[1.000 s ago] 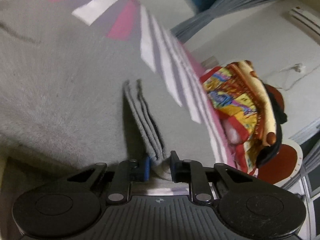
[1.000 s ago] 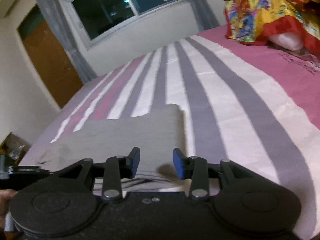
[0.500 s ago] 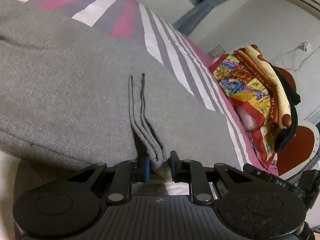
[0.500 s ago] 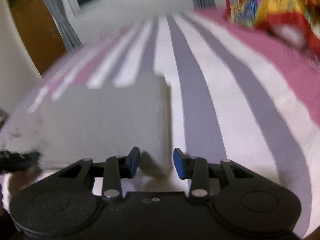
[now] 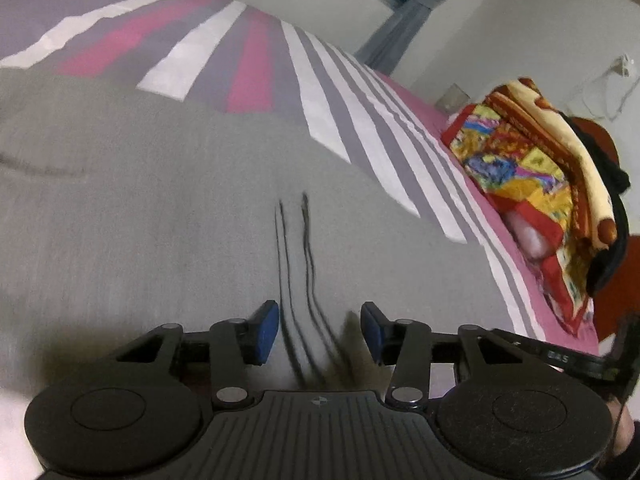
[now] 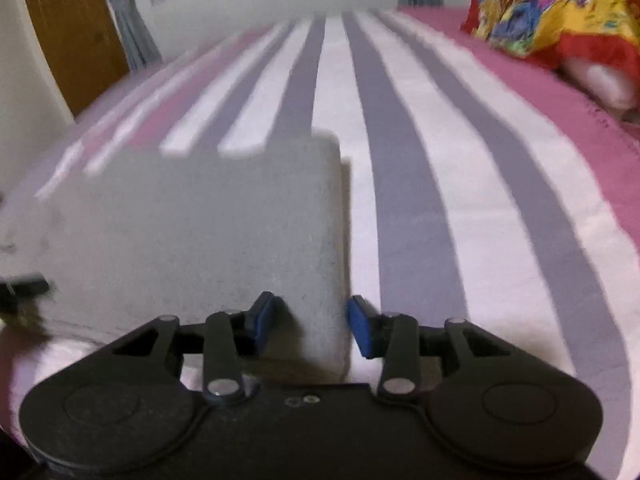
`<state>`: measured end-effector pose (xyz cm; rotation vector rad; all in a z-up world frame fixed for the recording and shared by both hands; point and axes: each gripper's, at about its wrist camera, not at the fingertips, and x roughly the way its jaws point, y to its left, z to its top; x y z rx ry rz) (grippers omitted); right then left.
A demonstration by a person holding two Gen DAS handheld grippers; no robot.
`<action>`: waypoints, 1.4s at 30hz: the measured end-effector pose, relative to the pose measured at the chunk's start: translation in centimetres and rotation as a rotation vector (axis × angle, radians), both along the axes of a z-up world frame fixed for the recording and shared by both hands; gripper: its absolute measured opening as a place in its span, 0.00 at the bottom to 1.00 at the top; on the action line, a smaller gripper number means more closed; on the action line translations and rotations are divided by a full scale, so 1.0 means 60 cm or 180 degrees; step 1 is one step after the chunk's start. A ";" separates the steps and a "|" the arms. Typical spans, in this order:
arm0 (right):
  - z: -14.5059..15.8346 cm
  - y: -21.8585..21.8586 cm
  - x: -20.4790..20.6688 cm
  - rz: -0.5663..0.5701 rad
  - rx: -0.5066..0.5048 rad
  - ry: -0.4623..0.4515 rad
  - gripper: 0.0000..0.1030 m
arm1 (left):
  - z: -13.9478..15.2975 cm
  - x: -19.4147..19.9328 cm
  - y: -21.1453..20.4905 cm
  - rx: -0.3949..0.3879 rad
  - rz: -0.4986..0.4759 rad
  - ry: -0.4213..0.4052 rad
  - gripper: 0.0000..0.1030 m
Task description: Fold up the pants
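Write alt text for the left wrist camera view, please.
The left tool sits open over folded grey pants, its blue fingertips either side of the layered edges. Behind lie a striped bedsheet and a colourful blanket.

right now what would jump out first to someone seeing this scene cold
The folded grey pants fill the near part of the pink, white and grey striped bedspread, with both open grippers, left gripper and right gripper, just over their edge. A loud multicoloured blanket is heaped at the bed's far right.

The left gripper [image 5: 318, 332] stands spread over the grey pants [image 5: 160, 208], their stacked edges, somewhat blurred, running between its fingers.
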<state>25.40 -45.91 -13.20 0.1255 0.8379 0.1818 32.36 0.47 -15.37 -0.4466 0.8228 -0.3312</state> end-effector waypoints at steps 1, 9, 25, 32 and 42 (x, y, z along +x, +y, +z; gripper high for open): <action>0.010 0.002 0.006 -0.0006 0.0012 -0.0079 0.40 | -0.001 0.013 0.001 0.0008 0.0007 0.0012 0.45; 0.011 0.014 0.134 -0.0001 -0.0228 -0.0025 0.43 | -0.014 0.127 -0.005 -0.0025 0.0042 0.0133 0.45; -0.002 0.015 0.033 0.0035 -0.0194 0.0061 0.58 | -0.009 0.019 -0.029 0.0389 -0.0058 -0.0091 0.45; 0.008 0.015 -0.014 0.0020 -0.0253 0.0115 0.59 | -0.003 -0.033 -0.018 0.0454 -0.0043 -0.0129 0.45; 0.017 0.007 -0.038 -0.0015 -0.0232 0.0105 0.59 | 0.013 -0.075 -0.014 0.0412 0.0041 -0.0149 0.45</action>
